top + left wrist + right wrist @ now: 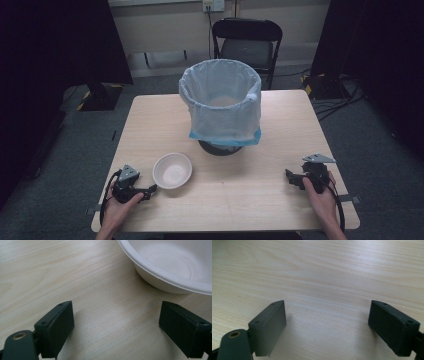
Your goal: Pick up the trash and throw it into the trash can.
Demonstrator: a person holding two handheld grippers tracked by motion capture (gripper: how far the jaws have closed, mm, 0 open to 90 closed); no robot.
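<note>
With its jaws spread and empty, the left gripper (150,190) lay just left of the shallow white paper bowl (172,170) at the table's near left; closing squarely over the rim (160,273) seemed advisable, while the right gripper (292,179) rested likewise released at near right.

Wide-spread tool (116,322) beside white bowl (170,267)

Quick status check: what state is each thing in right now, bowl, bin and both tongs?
Bowl: upright, empty, on the table, not gripped.
Bin: upright, lined with a bag, open top.
Left tongs: open, just short of the bowl, holding nothing.
Right tongs: open over bare table, holding nothing.
Chair: unoccupied, behind the table.
</note>
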